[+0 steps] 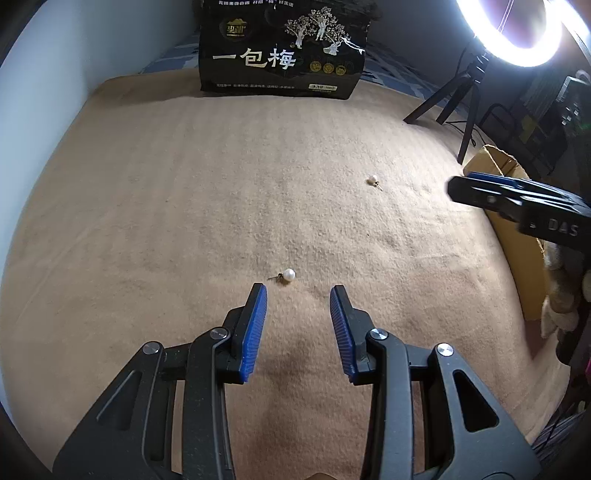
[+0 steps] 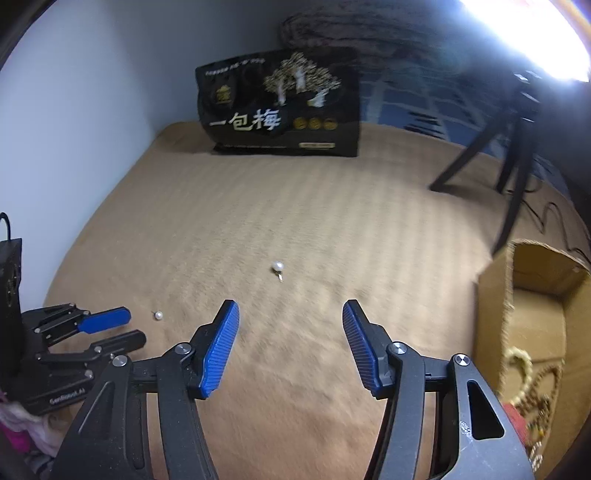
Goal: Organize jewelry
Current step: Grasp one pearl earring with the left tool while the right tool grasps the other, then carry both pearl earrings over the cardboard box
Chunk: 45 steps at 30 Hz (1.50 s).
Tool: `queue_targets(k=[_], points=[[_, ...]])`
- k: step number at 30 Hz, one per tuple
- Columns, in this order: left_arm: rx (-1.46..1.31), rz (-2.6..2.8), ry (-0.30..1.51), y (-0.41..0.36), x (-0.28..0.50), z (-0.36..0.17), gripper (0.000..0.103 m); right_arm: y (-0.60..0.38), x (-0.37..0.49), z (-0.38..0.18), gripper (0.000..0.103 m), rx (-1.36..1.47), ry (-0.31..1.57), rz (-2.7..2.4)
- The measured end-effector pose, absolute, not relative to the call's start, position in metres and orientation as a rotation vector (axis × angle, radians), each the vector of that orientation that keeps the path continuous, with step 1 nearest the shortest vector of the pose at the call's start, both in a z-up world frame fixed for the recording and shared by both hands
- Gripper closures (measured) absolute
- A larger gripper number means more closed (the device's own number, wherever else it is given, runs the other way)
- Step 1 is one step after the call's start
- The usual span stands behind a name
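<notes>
Tan ribbed blanket [image 1: 184, 192] covers the whole work surface, pale wall on the left, black snack bag [image 1: 282, 48] w/ Chinese text standing at the back. Ring light [image 1: 511, 33] on a black tripod [image 1: 458, 99] far right. Open cardboard box [image 2: 532, 317] on the right edge w/ bead strands [image 2: 532, 391] inside. Two pearl studs lie loose on the blanket, well apart: near pearl earring [image 1: 288, 275] just ahead of the left gripper [image 1: 298, 290], far pearl earring [image 2: 277, 266] in front of the right gripper [image 2: 290, 306]. Both grippers spread wide, holding nothing.
</notes>
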State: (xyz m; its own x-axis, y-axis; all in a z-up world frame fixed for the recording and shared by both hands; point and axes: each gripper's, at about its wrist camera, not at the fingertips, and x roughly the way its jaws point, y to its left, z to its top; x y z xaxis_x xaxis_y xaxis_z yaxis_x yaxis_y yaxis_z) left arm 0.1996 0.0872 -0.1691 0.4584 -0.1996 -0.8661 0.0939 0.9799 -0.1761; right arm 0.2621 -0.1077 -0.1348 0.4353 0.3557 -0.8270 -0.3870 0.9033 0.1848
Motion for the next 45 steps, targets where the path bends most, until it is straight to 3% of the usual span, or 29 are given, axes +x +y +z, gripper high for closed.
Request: queue_targets(k=[7,9,19,23,29,33,45], points=[[-0.121,-0.189,1.085,0.088,0.208,-0.18,0.067,-0.079,0.283,-0.155,0.053,-0.071,1.052,0.492],[-0.115,-0.19,1.085,0.087,0.21,-0.182,0.074,-0.074,0.288,-0.161,0.056,-0.082,1.058,0.494],[-0.097,-0.185,1.074,0.087,0.218,-0.193,0.074,-0.06,0.304,-0.18,0.059,-0.103,1.064,0.507],[-0.096,-0.185,1.072,0.087,0.22,-0.195,0.079,-0.055,0.306,-0.186,0.063,-0.129,1.064,0.502],[-0.09,-0.183,1.068,0.087,0.22,-0.197,0.085,-0.052,0.308,-0.19,0.076,-0.152,1.061,0.48],[-0.093,-0.179,1.067,0.087,0.221,-0.198,0.087,-0.049,0.307,-0.19,0.094,-0.179,1.053,0.475],[-0.08,-0.183,1.06,0.082,0.217,-0.191,0.087,-0.059,0.301,-0.173,0.096,-0.15,1.03,0.475]])
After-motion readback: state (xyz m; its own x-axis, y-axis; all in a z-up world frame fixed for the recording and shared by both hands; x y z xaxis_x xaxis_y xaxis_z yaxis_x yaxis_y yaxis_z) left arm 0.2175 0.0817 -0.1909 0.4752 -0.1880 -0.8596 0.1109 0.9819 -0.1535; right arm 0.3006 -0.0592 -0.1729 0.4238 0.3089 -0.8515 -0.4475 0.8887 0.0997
